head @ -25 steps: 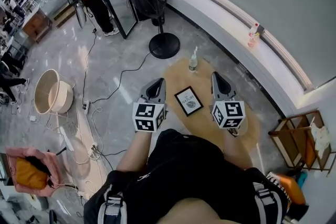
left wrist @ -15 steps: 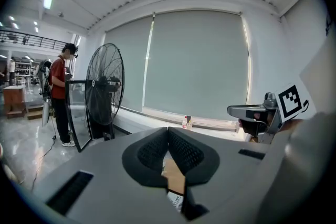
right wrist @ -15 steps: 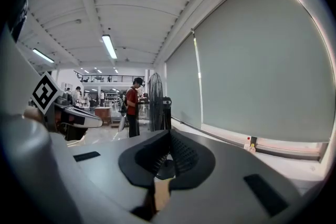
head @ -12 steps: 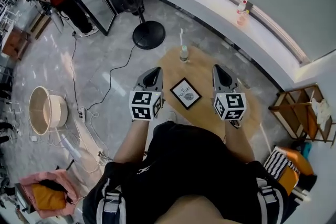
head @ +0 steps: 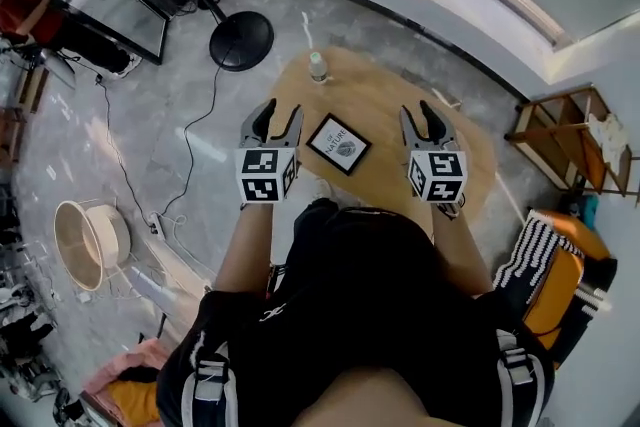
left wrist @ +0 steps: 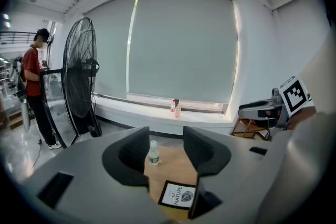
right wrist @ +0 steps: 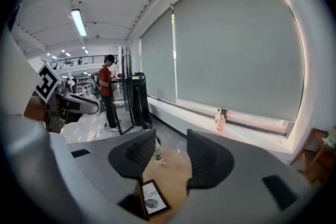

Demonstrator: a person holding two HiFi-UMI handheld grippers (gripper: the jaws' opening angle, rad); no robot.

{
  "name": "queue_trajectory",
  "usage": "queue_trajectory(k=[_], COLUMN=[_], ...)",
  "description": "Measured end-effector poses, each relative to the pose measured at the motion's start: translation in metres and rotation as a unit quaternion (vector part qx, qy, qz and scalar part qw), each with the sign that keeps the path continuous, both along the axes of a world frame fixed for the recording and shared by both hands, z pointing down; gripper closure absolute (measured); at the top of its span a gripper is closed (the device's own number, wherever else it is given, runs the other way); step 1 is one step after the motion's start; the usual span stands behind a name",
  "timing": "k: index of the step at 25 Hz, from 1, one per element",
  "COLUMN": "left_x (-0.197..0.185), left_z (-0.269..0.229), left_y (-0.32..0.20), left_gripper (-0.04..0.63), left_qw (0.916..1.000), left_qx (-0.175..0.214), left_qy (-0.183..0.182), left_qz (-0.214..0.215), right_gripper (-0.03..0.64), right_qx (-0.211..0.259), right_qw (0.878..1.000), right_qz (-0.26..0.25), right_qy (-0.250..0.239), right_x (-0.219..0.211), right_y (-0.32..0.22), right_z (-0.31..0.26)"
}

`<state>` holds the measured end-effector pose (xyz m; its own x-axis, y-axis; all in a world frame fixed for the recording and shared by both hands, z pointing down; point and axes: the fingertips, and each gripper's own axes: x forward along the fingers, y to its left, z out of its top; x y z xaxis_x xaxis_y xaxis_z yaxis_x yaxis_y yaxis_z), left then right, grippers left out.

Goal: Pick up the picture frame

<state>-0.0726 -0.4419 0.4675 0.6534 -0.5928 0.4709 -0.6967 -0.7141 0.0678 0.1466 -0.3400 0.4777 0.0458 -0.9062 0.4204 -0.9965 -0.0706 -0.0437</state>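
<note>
round wooden table (head: pixel 455 130) bears flat black-edged rectangular picture frame (head: pixel 338 143).

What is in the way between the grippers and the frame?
Nothing visible. The frame lies on the table between the left gripper and right gripper, whose jaws are opening, empty. The bottle stands farther back.

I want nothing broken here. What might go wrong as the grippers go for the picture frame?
The picture frame lies flat on the table; the left gripper and right gripper, jaws opening and empty, may slide it instead of catching an edge. A shove forward might topple the bottle standing beyond it.
</note>
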Motion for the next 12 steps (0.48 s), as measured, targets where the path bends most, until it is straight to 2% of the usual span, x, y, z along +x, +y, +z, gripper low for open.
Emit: queue_trajectory(k=[1,2,8,12], left_x=[0.004,0.008,0.015,0.027], left_z=[0.009,0.018,0.077,0.129], left_y=[-0.005,-0.011,-0.035,-0.042], left_gripper=[0.393,0.393,0.391,0.390], left_qw=[1.0000,0.9998,0.9953,0.9848], left_qx=[-0.008,-0.017,-0.071,-0.119], left_qy=[-0.002,-0.004,-0.046,-0.088], left_qz=[0.005,0.010,0.048,0.091], right_gripper=[0.409,0.399,0.407,0.419], right_qx=[-0.011,-0.024,-0.109,-0.161], right_qw=[1.000,0.999,0.988,0.977], right_qz=[0.008,0.016,0.056,0.079], right_qy=[-0.019,-0.034,-0.089,-0.115], right_x=[0.005,0.009,0.011,0.009], right_y=[0.002,0.004,0.016,0.024], right_z=[0.010,0.020,0.092,0.145])
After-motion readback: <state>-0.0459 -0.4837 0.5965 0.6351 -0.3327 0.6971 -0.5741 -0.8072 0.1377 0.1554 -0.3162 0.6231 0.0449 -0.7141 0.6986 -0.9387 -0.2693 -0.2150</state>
